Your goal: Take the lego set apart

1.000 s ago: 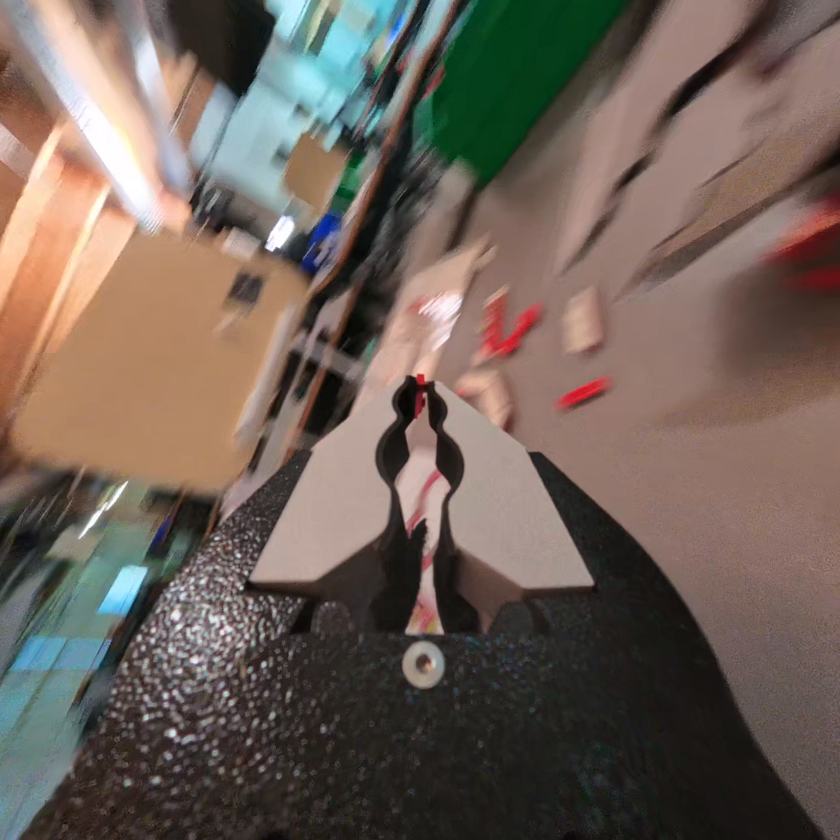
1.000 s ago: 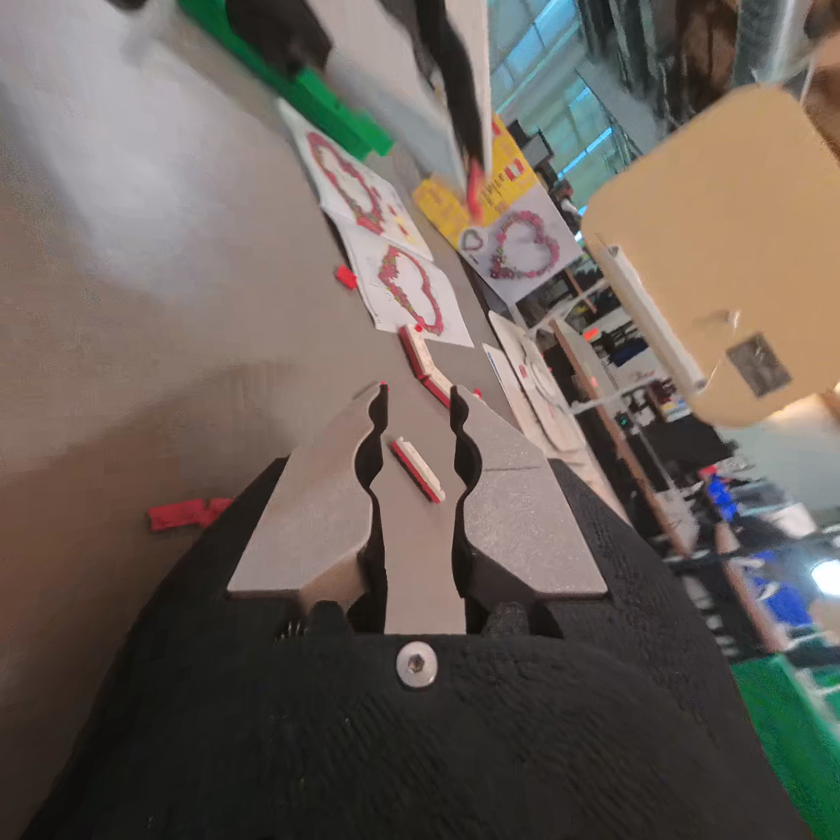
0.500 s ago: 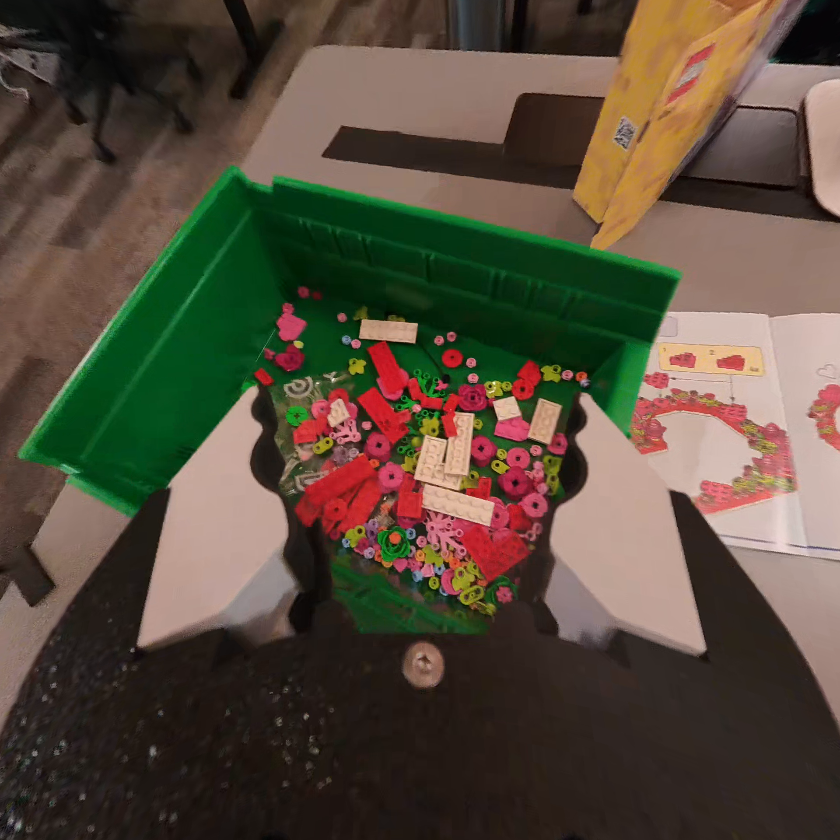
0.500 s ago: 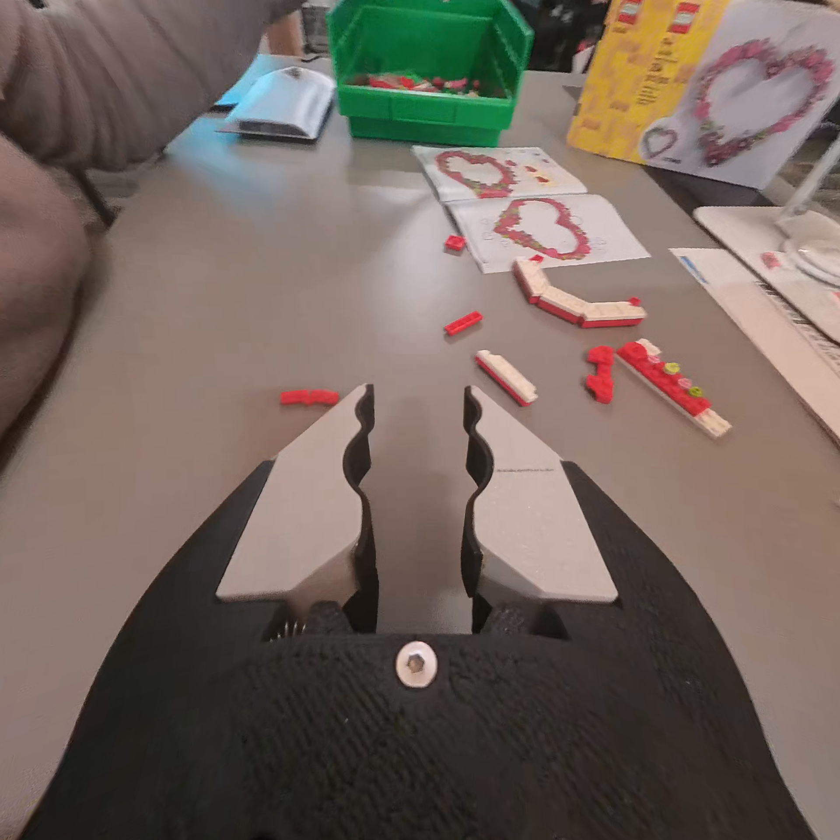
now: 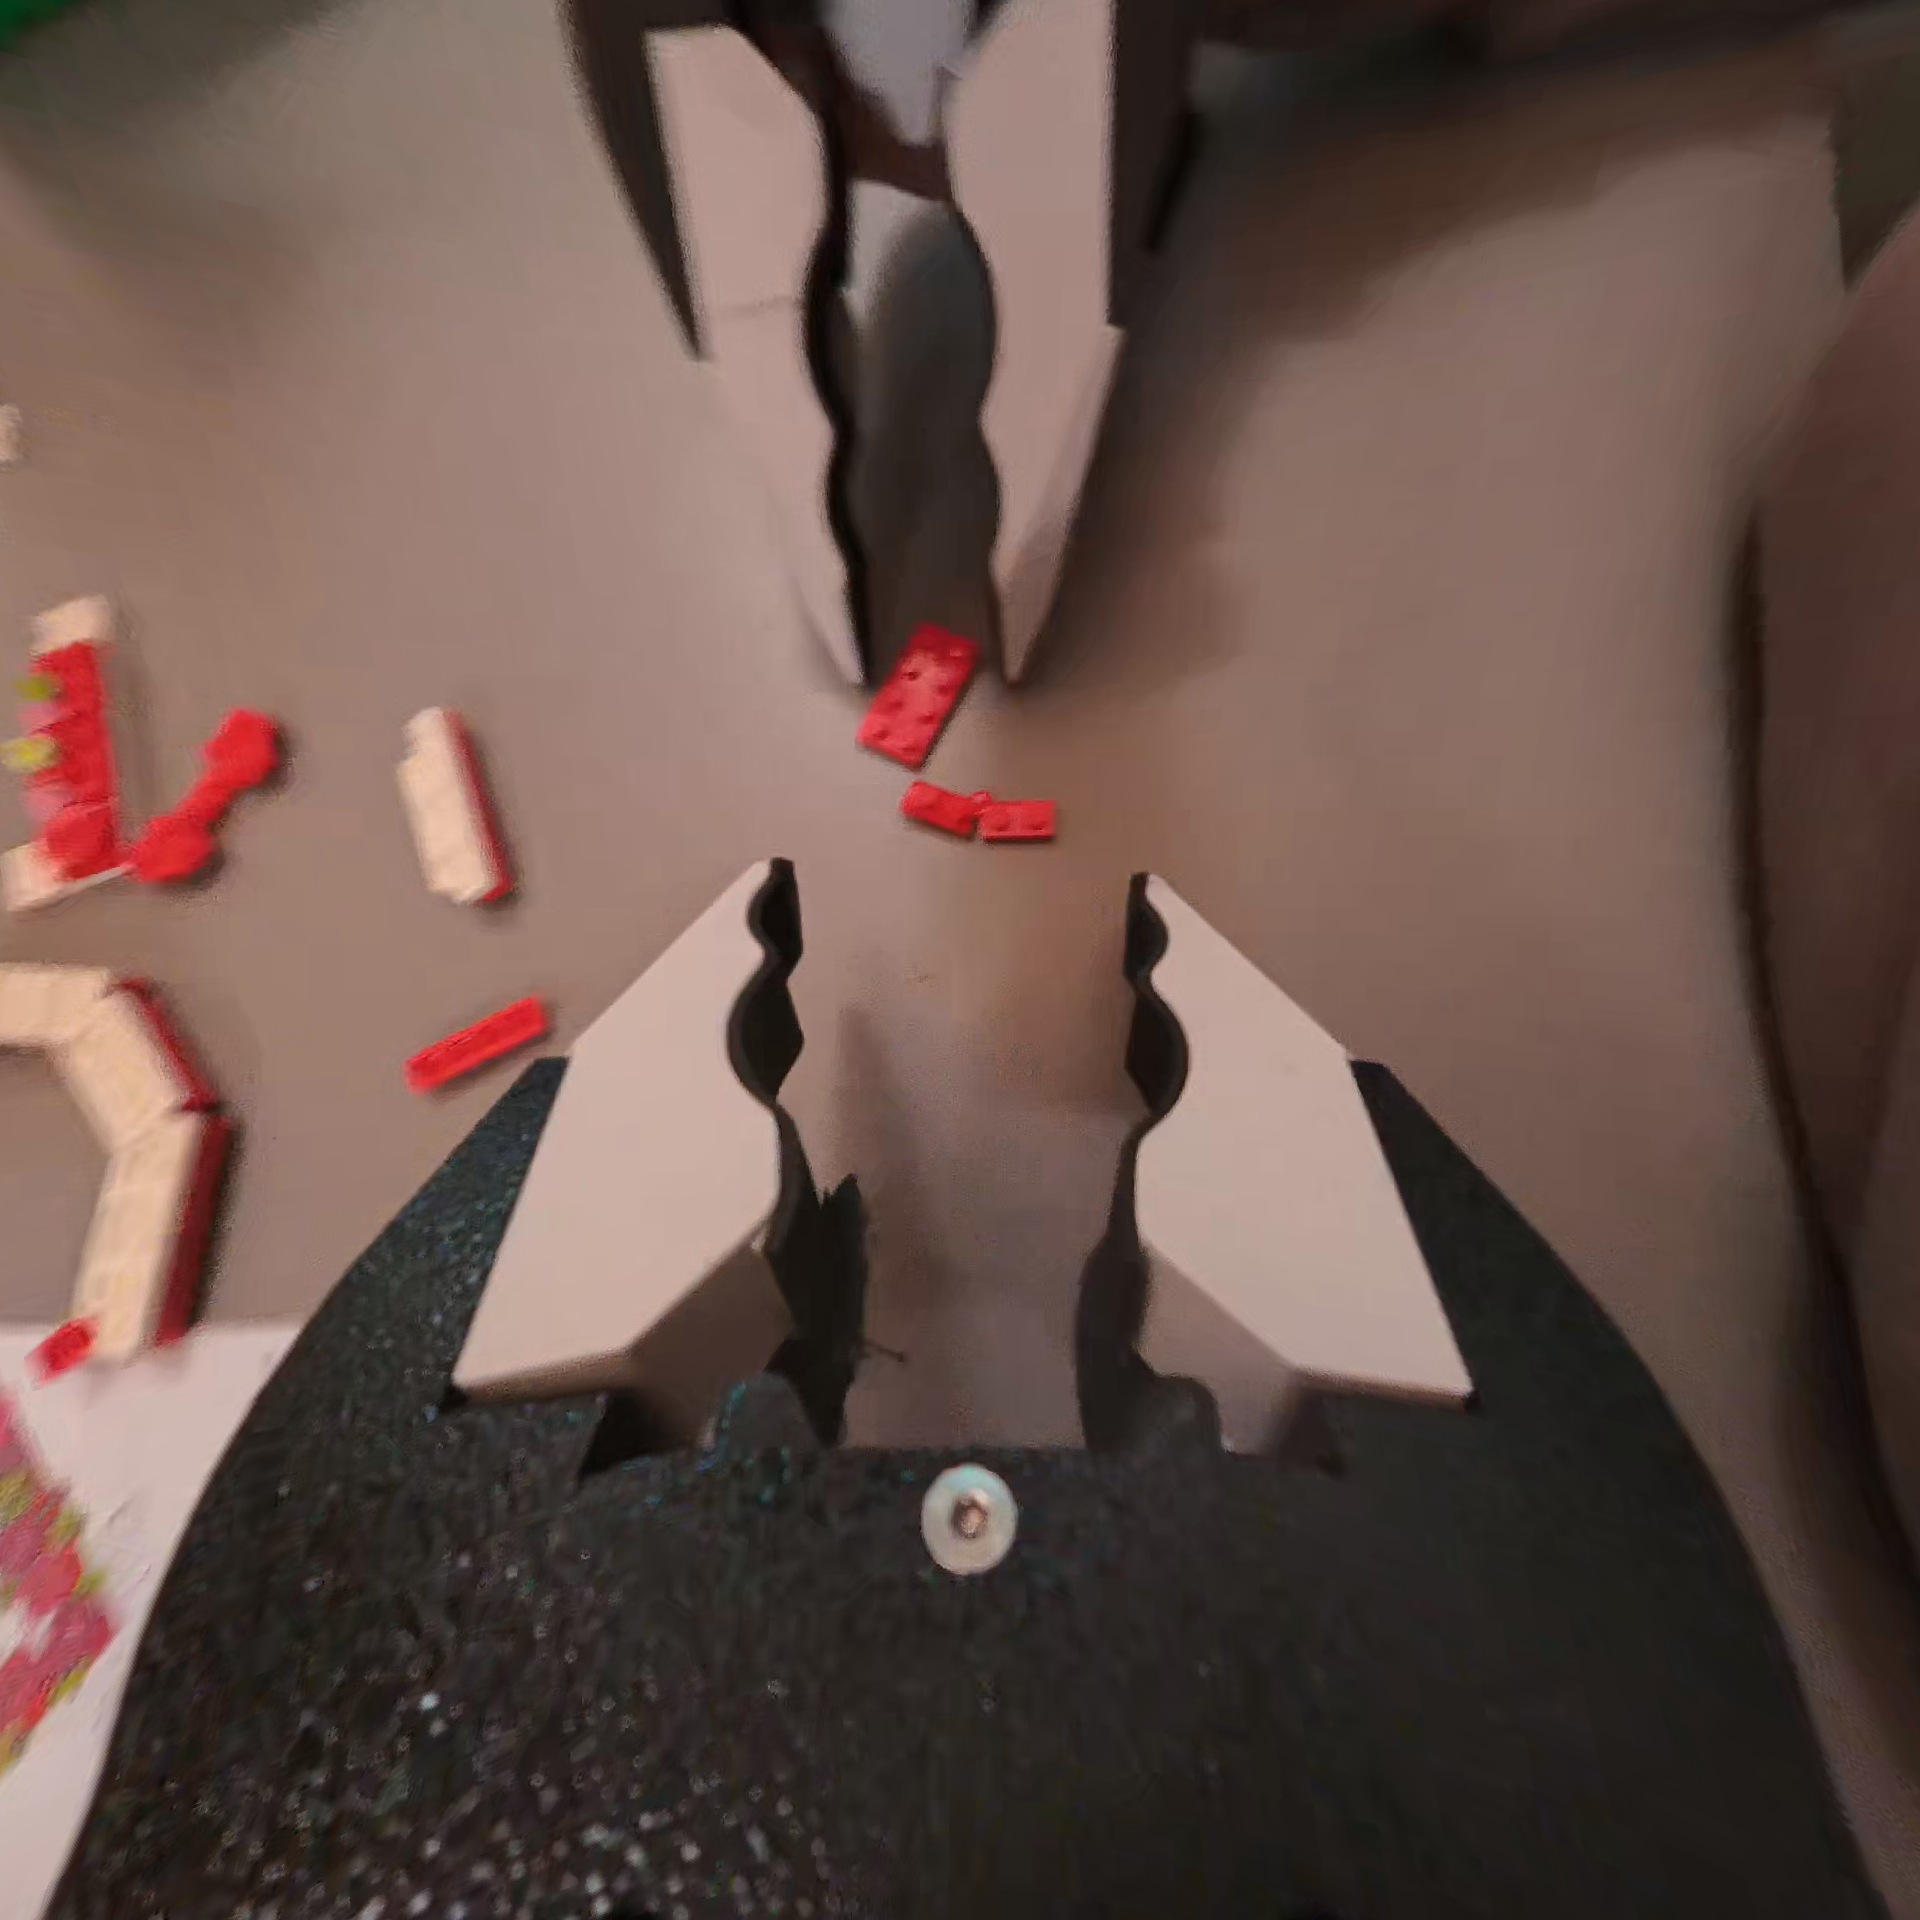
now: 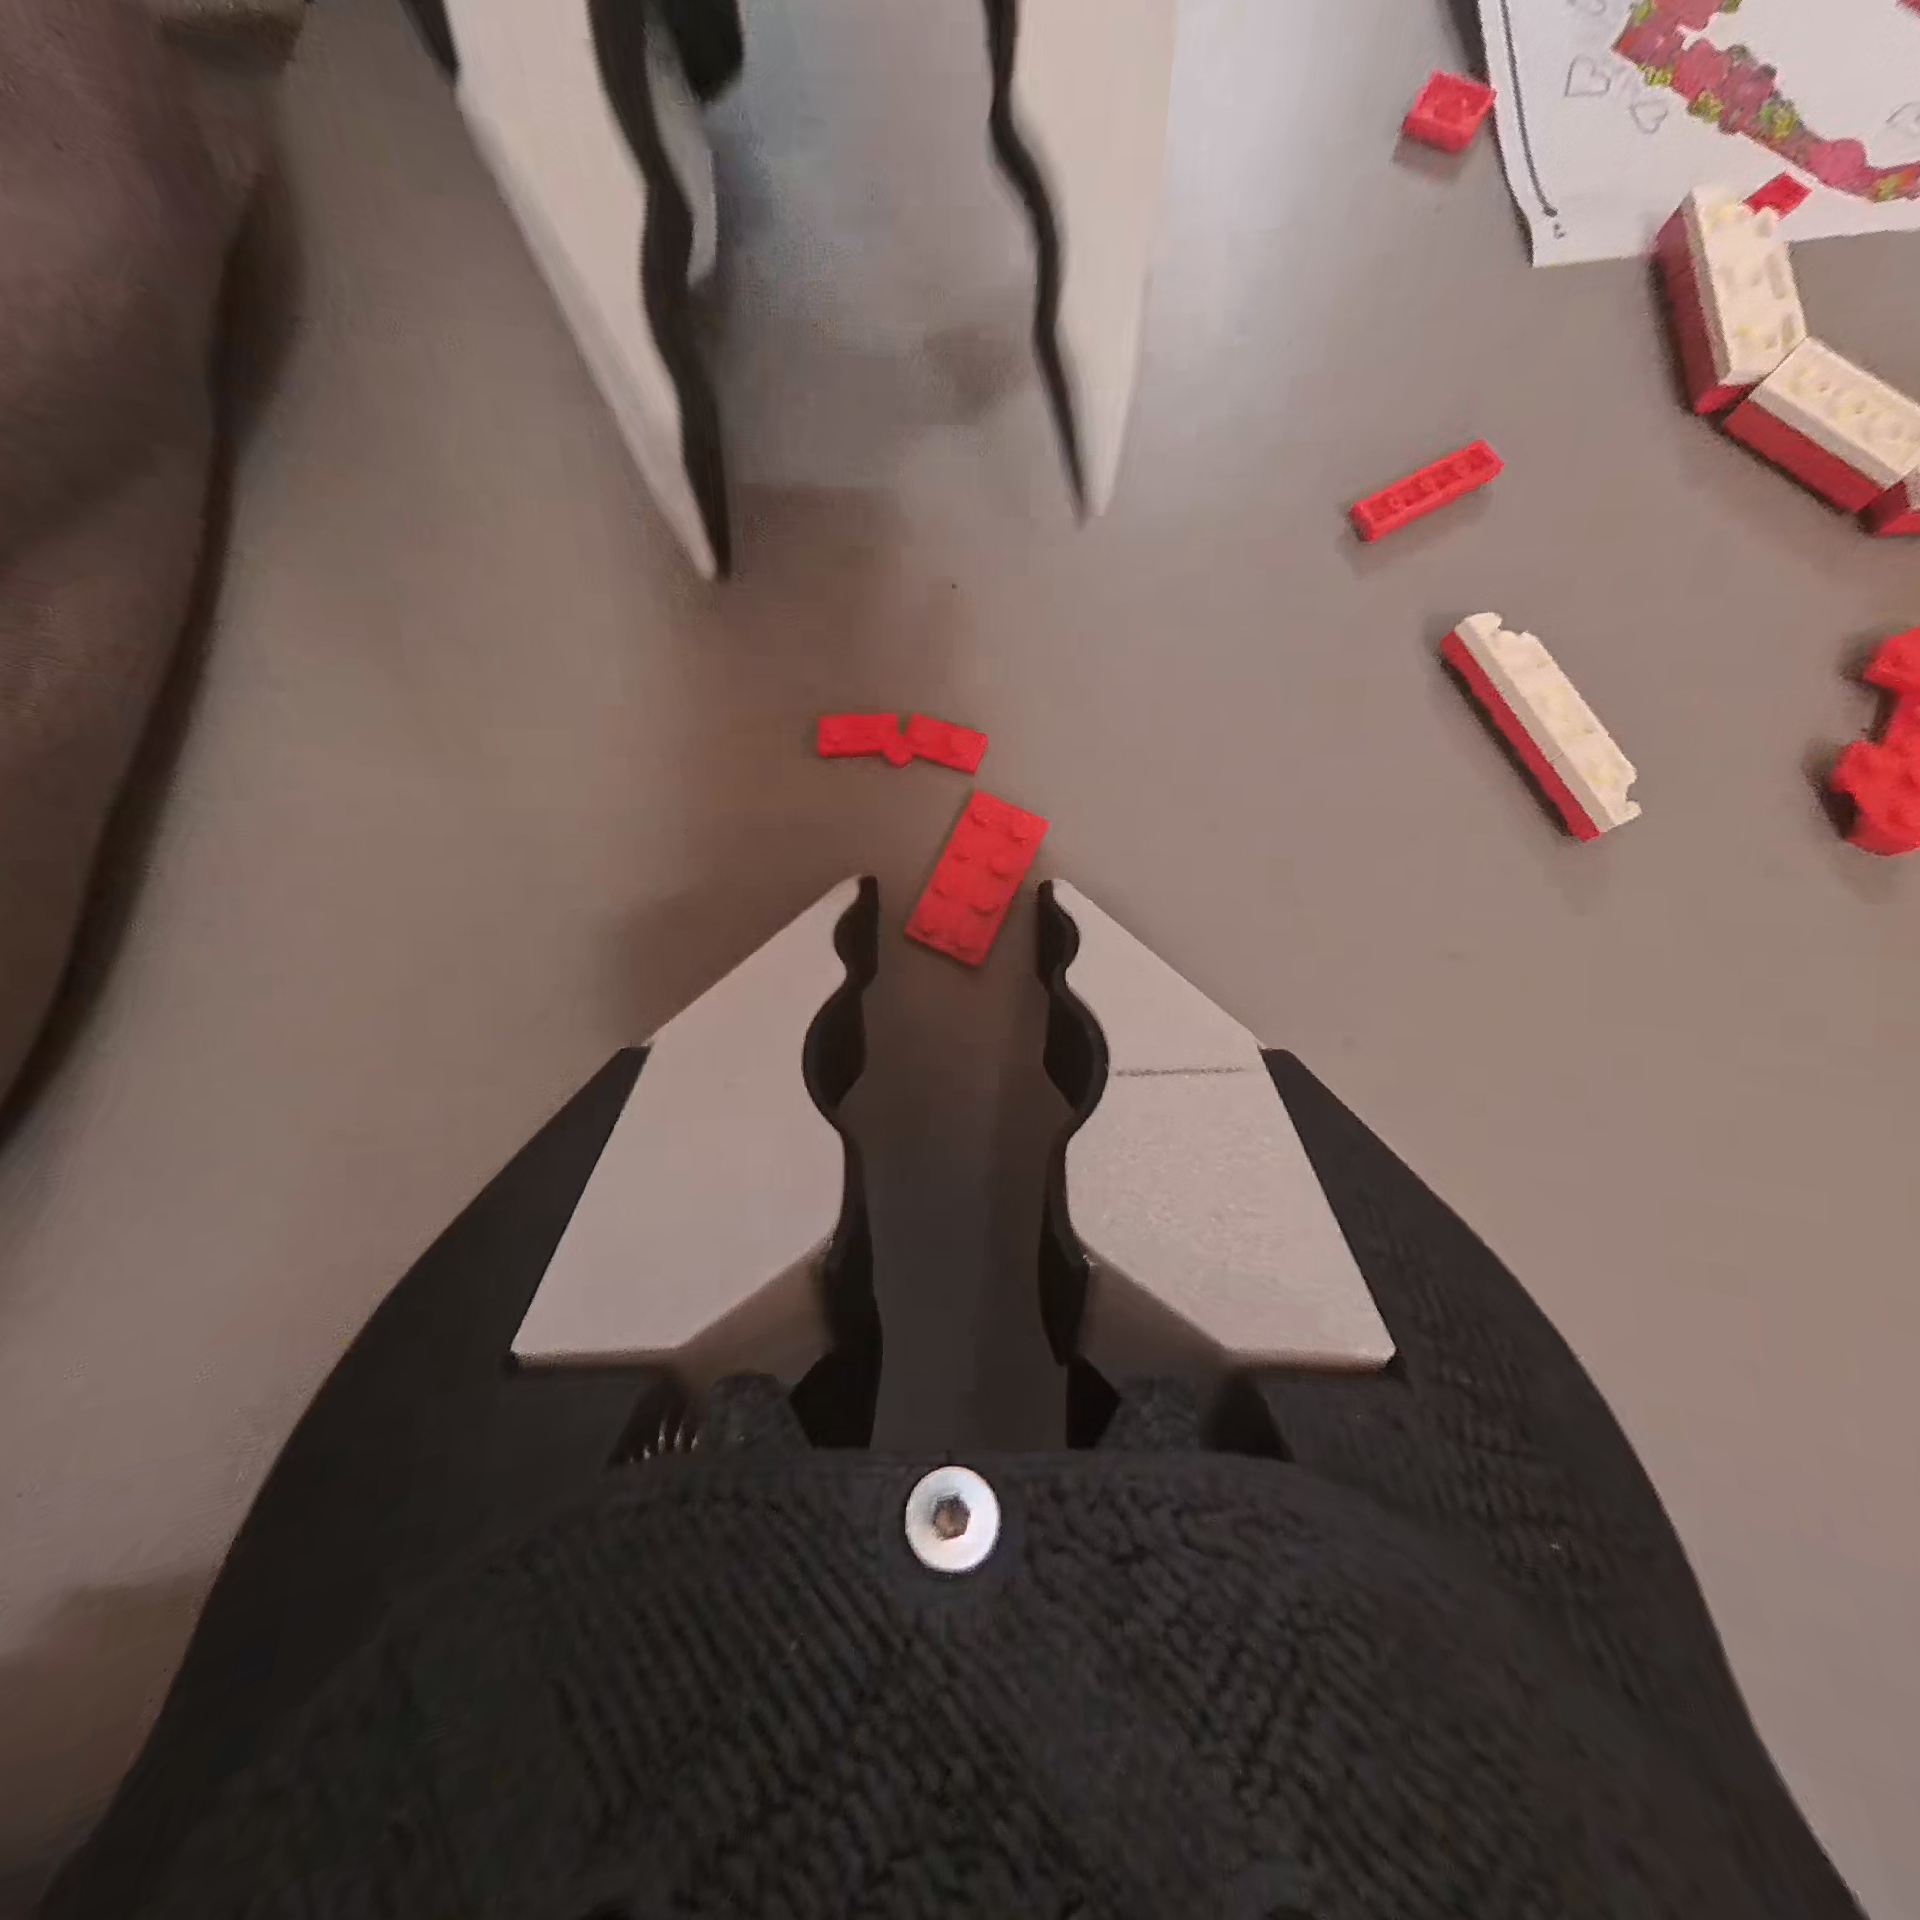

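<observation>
A red two-by-four plate (image 6: 977, 878) lies flat on the grey table (image 6: 1247, 1039). My right gripper (image 6: 954, 885) is open, with one fingertip on each side of the plate's near end, not clamped on it. A pair of small red plates (image 6: 899, 740) lies just beyond. My left gripper (image 5: 956, 873) is open and empty, pointing down at the table opposite the right gripper (image 5: 932, 675). The small pair (image 5: 977, 812) and the red plate (image 5: 920, 696) lie between them. The left gripper (image 6: 899, 535) also shows in the right wrist view.
To one side lie a red-and-white strip (image 6: 1543, 722), a thin red plate (image 6: 1425, 504), an angled white-and-red section (image 6: 1766, 332), a red cluster (image 6: 1886, 769), a small red brick (image 6: 1447, 109) and an instruction booklet (image 6: 1662, 125). A person's sleeve (image 6: 104, 520) borders the other side. About 6 cm separates my left fingertips from my right. My left gripper's tips are some 15 cm from the angled white-and-red section (image 6: 1766, 332). Seen from the left wrist view (image 5: 145, 1158) as well.
The left gripper, shut on a small red piece a second ago, opened over a green bin and has swung back over the table. The right gripper has tipped down onto the red plate.
</observation>
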Demonstrator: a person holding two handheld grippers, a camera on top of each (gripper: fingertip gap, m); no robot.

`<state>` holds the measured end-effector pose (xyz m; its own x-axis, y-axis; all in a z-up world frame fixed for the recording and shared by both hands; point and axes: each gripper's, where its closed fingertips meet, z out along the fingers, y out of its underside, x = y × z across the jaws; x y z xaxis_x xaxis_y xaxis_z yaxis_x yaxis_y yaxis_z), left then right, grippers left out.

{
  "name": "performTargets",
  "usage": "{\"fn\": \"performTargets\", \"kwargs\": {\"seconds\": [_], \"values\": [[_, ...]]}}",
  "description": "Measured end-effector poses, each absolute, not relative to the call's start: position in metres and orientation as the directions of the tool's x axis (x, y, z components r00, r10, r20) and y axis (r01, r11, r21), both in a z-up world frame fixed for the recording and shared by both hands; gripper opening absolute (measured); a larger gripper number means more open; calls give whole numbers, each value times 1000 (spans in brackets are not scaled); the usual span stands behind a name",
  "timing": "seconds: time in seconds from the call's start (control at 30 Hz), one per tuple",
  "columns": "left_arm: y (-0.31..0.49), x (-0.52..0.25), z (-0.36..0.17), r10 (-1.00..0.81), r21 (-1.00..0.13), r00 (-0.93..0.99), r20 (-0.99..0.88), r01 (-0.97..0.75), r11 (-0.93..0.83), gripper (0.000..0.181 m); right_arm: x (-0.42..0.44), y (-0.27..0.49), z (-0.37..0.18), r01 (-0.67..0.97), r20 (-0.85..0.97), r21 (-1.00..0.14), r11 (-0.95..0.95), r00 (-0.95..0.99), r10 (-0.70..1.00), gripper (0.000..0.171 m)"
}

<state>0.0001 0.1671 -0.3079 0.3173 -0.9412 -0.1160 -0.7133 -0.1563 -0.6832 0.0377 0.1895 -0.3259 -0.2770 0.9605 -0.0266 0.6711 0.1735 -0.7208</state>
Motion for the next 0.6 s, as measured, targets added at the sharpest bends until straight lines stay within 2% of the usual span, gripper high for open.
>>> {"fn": "performTargets", "kwargs": {"seconds": [0.27, 0.33, 0.43, 0.6], "values": [[167, 20, -330, -969, -696, 247, 25, -691, -194, 58, 34, 188, -326, 656, -26, -735, 171, -279, 960, 20], [169, 21, -330, -969, -702, 243, 29, -685, -193, 52, 34, 189, -326, 652, -23, -738, 172, -279, 960, 17], [167, 24, -330, -974, -718, 222, 43, -671, -185, 33, 34, 189, -326, 646, -35, -746, 159, -277, 960, 17], [168, 23, -329, -970, -734, 239, 37, -653, -189, 33, 34, 190, -325, 639, -55, -757, 141, -277, 959, 15]]}}
